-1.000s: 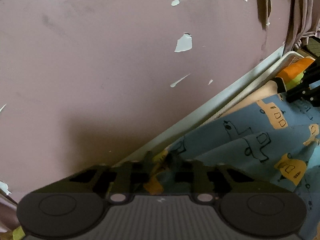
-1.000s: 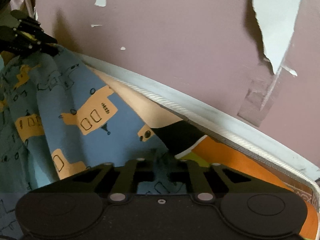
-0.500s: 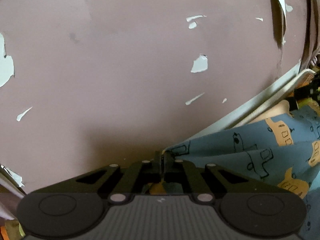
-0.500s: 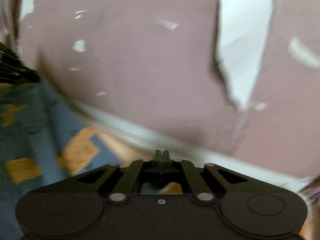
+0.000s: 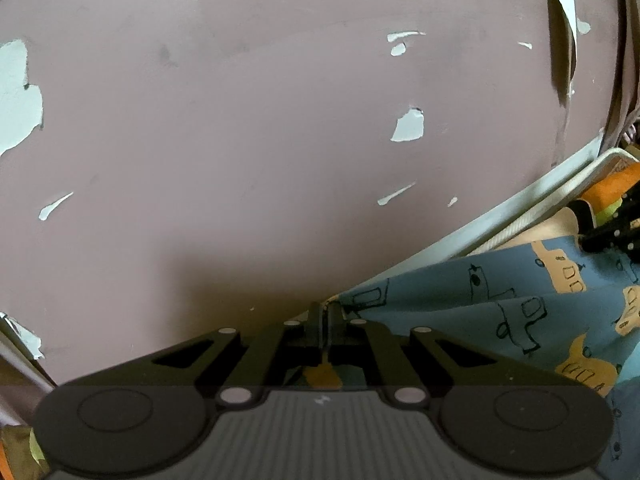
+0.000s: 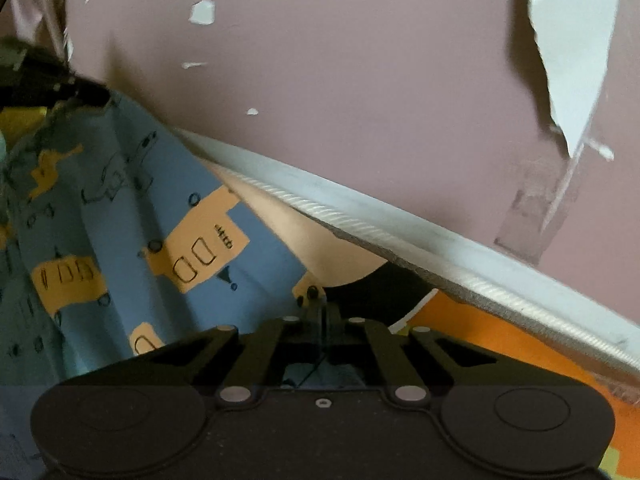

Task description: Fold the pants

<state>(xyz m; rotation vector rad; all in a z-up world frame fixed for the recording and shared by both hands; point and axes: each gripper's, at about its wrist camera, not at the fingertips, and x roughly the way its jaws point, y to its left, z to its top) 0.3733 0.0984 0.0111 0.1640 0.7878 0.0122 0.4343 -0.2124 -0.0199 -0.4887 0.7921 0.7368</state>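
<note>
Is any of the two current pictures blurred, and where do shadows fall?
Left wrist view: sharp; a soft shadow lies on the wall above the left gripper. Right wrist view: slightly blurred on the pants; dark shadow beside the peeling paint.

We see the left gripper [image 5: 325,312] at the pants [image 5: 500,304] edge, cloth running off to its right and down beneath it. Ahead and left of these tongs stands the wall [image 5: 240,140]. The baseboard [image 5: 520,208] runs diagonally ahead-right, behind the pants. Far right, the right gripper [image 5: 612,232] sits on the cloth's far corner, the mat [image 5: 616,184] behind it.

From the right gripper [image 6: 322,312], the pants [image 6: 120,220] spread left and under the tongs. The left gripper [image 6: 48,84] is far left, at the cloth's upper corner. The mat [image 6: 500,344] lies right and ahead, under the pants. The baseboard [image 6: 400,216] lies beyond the mat, the wall [image 6: 340,60] behind it.
</note>
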